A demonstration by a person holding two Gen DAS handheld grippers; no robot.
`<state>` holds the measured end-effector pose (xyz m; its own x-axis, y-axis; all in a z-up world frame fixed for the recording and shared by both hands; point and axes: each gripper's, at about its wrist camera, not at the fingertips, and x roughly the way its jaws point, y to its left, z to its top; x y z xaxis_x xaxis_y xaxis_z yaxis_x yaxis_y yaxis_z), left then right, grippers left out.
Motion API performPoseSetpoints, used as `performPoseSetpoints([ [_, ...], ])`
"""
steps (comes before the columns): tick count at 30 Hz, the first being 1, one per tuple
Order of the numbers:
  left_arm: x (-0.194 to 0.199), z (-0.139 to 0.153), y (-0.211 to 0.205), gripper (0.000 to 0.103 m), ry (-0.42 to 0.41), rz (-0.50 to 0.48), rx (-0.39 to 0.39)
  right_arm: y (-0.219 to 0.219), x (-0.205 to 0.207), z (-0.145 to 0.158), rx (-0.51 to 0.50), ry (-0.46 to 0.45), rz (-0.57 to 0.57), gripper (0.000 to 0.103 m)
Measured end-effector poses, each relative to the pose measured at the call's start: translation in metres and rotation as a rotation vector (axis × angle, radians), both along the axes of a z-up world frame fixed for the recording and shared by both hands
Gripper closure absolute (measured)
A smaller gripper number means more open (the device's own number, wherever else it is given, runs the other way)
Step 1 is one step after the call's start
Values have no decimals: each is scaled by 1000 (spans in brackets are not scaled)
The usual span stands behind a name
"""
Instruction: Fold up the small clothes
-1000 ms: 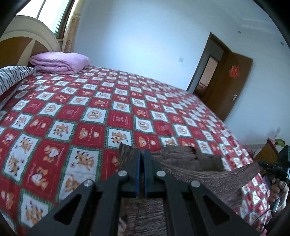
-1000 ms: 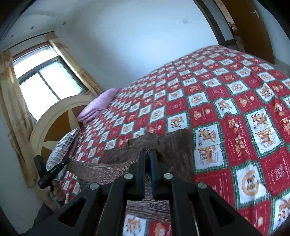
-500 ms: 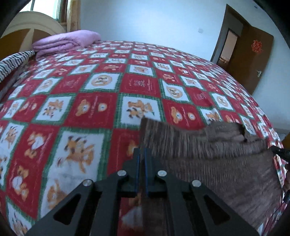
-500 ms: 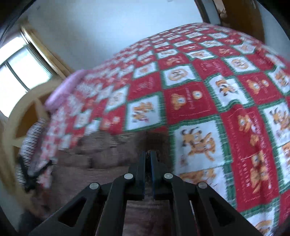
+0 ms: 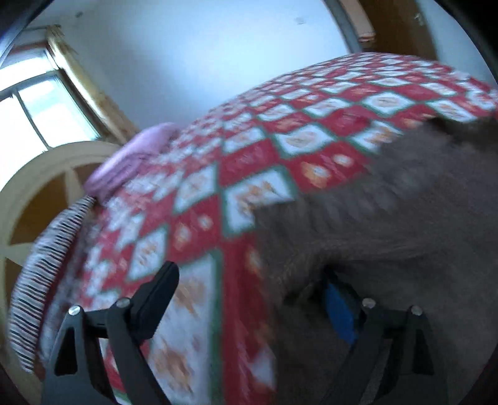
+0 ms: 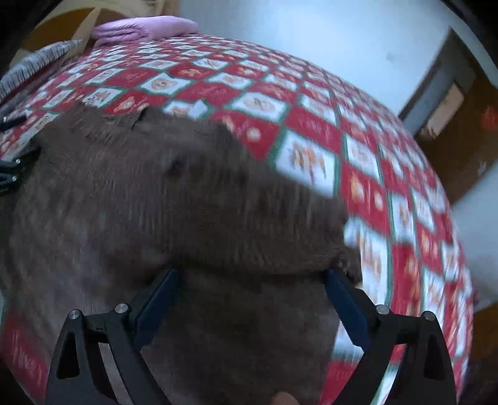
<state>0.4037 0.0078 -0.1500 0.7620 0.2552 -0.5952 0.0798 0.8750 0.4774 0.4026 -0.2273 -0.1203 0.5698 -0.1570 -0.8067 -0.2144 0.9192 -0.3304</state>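
Where it lies rumpled, the brown ribbed knit (image 6: 174, 199) covers the chequered quilt (image 6: 311, 131).

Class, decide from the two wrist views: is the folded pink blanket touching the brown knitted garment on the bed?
Apart. The right wrist view shows the pink blanket by the headboard, with bedspread squares between it and the brown garment.

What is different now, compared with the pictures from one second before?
Both grippers let go: the left gripper and right gripper were shut on the brown knitted garment, and their jaws are now opening. The garment has come down onto the checked bedspread. The pink folded blanket stayed by the headboard.
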Motion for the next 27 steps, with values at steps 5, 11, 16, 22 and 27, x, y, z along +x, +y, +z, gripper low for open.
performPoseSetpoints([
  [5,37,21,37,13,12,151,-132,-32,65,45,15,-186,-196,8],
  [11,-3,10,60,6,19,136,-167,-56,24,32,96,-146,-194,8],
  [16,-51,1,65,6,57,106,-233,-75,-41,22,218,-98,-234,8],
  [22,-83,9,51,6,31,39,-264,-80,-109,23,385,-95,-239,8],
  [27,-74,12,41,5,21,37,-269,-97,-131,10,457,-85,-329,8],
])
